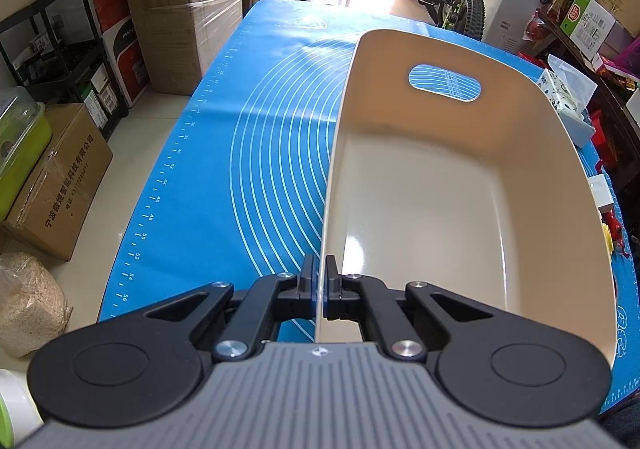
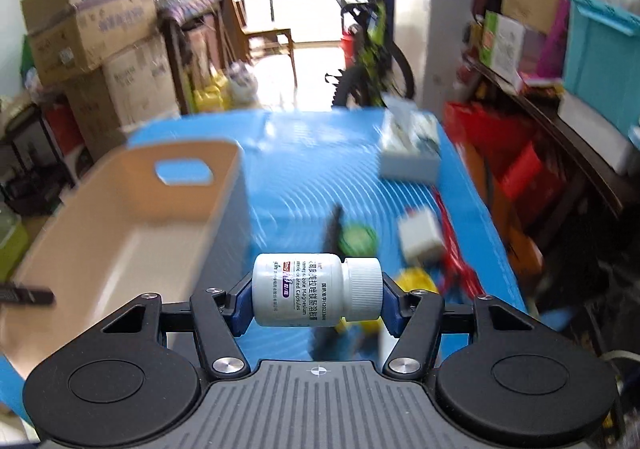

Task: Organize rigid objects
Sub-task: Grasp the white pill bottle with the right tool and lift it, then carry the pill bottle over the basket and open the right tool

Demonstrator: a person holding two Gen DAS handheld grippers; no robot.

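Right gripper (image 2: 317,295): clamps bottle (image 2: 316,291) end to end, lying sideways above mat (image 2: 288,177), just right of bin (image 2: 132,233).
Left gripper (image 1: 320,281): pinches left wall of bin (image 1: 460,185), steadying it.
Risk: bottle may pivot or slip between the pads if swung fast; releasing short of the rim drops it outside.
Unclear: right view blurred; items beyond bottle indistinct; bin's near end cut off.

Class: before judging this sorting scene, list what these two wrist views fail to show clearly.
- Small items on the blue mat, right wrist view: motion blur hides what they are.
- Beige bin, left wrist view: near end hidden behind the left gripper.
- Pill bottle in the right gripper: contents hidden by opaque plastic.
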